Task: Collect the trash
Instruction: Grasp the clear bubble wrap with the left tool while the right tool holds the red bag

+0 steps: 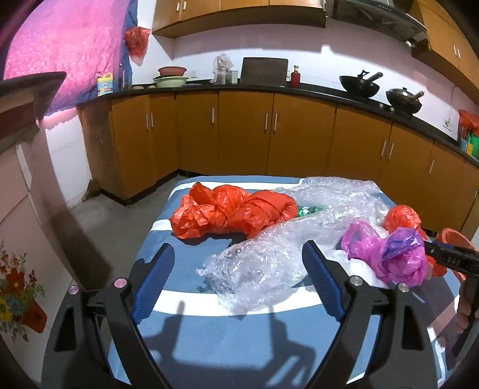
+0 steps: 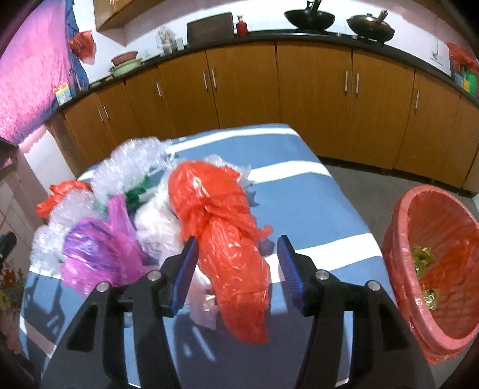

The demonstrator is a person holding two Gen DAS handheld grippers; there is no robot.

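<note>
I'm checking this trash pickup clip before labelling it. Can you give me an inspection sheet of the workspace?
Surface: blue table with white stripes, bare at its right side.
Job's things: orange bag, pink bag, bubble wrap, second orange bag, all loose on the table; red-lined bin beside the table, some gold wrappers inside.
Clutter: green scrap among the wrap.
Grippers: left gripper jaws open over the bubble wrap; right gripper jaws open around the orange bag, not pressing it.
Cables: nothing seen.
Surroundings: wooden cabinets, two woks on the counter.
</note>
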